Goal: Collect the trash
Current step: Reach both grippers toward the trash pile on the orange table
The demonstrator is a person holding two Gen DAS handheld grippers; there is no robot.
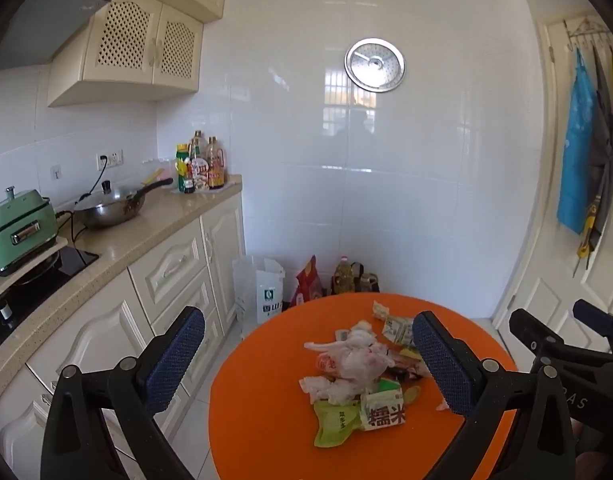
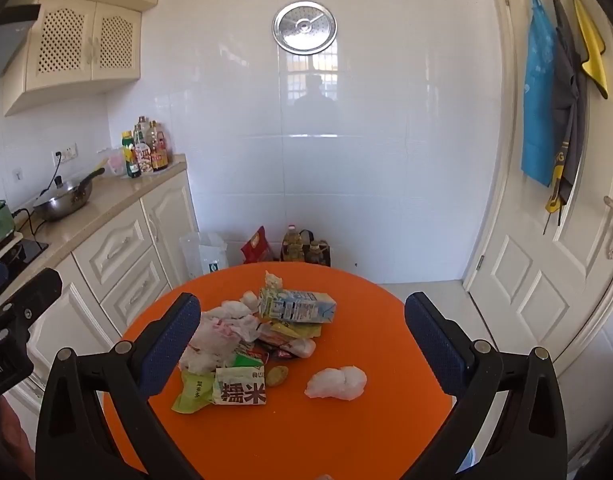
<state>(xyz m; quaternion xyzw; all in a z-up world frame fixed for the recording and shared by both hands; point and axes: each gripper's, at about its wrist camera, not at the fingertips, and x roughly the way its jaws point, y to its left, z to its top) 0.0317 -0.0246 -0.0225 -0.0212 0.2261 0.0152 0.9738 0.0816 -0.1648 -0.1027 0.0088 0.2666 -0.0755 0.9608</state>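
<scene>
white glossy wall tiles fill the background, cream cabinets run up the left of both frames, and low in the middle sits the round orange worktop [image 2: 386,308] with the mess on it.

left wrist view first: the left claw [image 1: 308,360] hangs over the near left of the worktop, blue-padded jaws spread as wide as they go, nothing between the pads. framed in that gap is the heap of crumpled wrappers and tissue [image 1: 358,368], centre of the frame. front of the heap, a green and white packet with bold printed characters [image 1: 382,412], touching a lime green pouch [image 1: 332,424] to its left. the right claw's black frame pokes in at the right edge.

over to the right wrist view: the right claw [image 2: 302,344] is just as wide open, empty, pointing down at the worktop. the heap lies centre left, close to the left pad. a flattened pale blue and yellow drink carton [image 2: 296,306] rests along its far side. apart from the pile, lower centre right, one white crumpled tissue wad [image 2: 336,382] lies alone on the orange, between the two pads.
</scene>
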